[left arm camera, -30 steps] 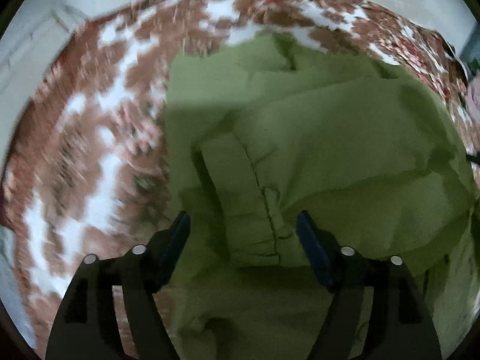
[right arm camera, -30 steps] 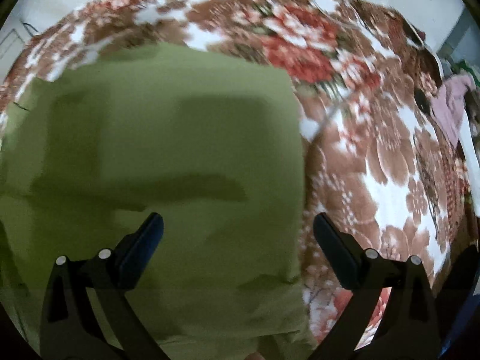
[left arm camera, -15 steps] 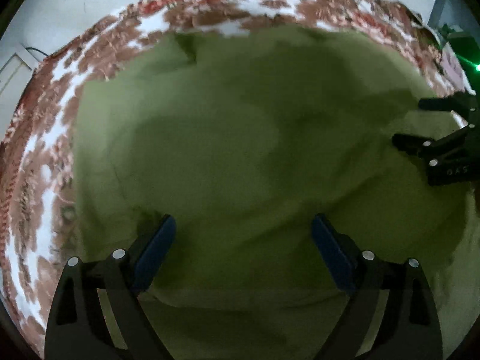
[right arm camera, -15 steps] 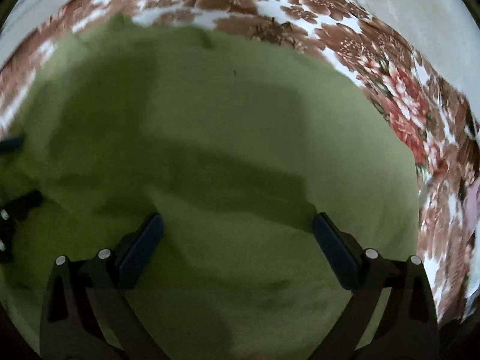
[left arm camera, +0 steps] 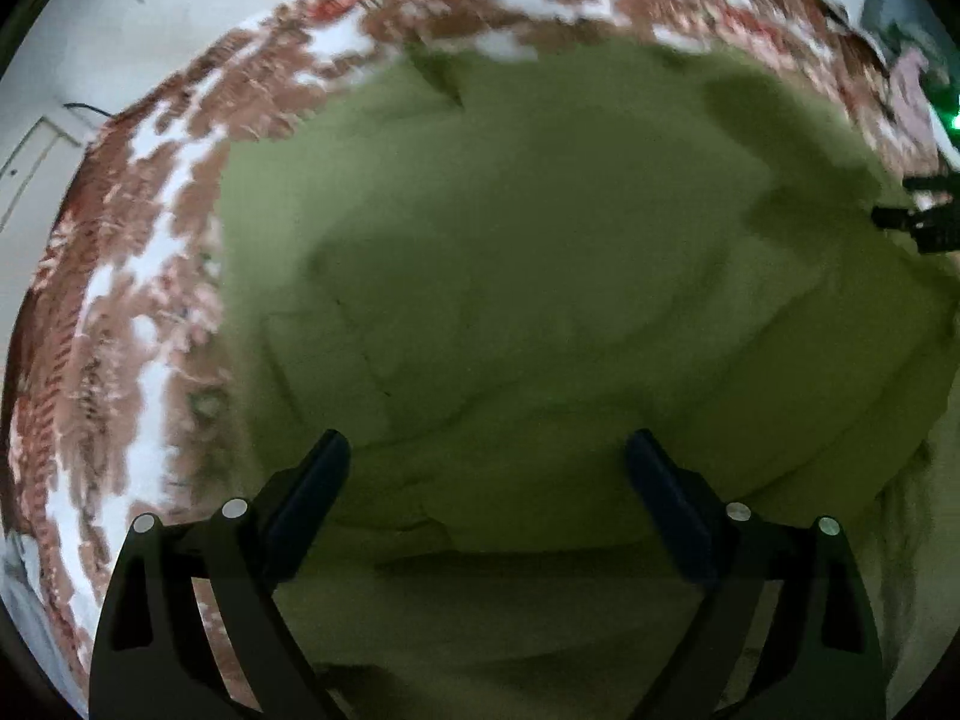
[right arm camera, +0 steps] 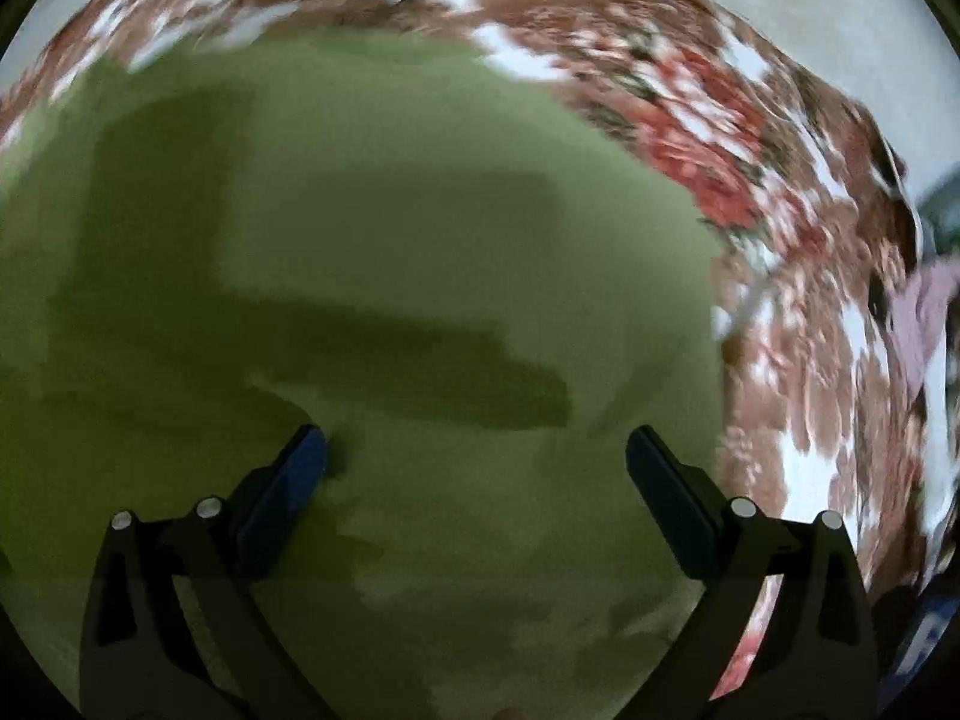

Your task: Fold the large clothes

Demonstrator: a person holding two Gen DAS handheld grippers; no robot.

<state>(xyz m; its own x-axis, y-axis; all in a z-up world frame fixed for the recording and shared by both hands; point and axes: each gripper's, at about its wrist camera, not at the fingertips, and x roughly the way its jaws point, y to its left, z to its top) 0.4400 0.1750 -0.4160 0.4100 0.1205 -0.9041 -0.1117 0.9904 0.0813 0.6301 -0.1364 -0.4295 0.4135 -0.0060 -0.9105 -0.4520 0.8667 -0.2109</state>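
Note:
A large olive-green garment (left arm camera: 540, 276) lies spread on a floral bedspread (left arm camera: 150, 276), with soft folds and a raised fold edge near the lower middle. My left gripper (left arm camera: 486, 444) hangs open just above that fold, with nothing pinched between its fingers. The right gripper (left arm camera: 924, 222) shows as a dark shape at the garment's right edge. In the right wrist view, the garment (right arm camera: 390, 228) fills the left and centre. There the right gripper (right arm camera: 476, 438) stands open over flat cloth near the garment's right border, holding nothing. Both views are blurred.
The red, brown and white bedspread (right arm camera: 810, 276) extends past the garment on the right. A pale pink cloth (right arm camera: 924, 324) lies at its far right edge. A light wall (left arm camera: 150, 12) and a green light (left arm camera: 951, 120) sit beyond the bed.
The left jaws have widened. The left view shifted from a folded seam to the broad garment. The right view swung left over the cloth, then back toward the bedspread.

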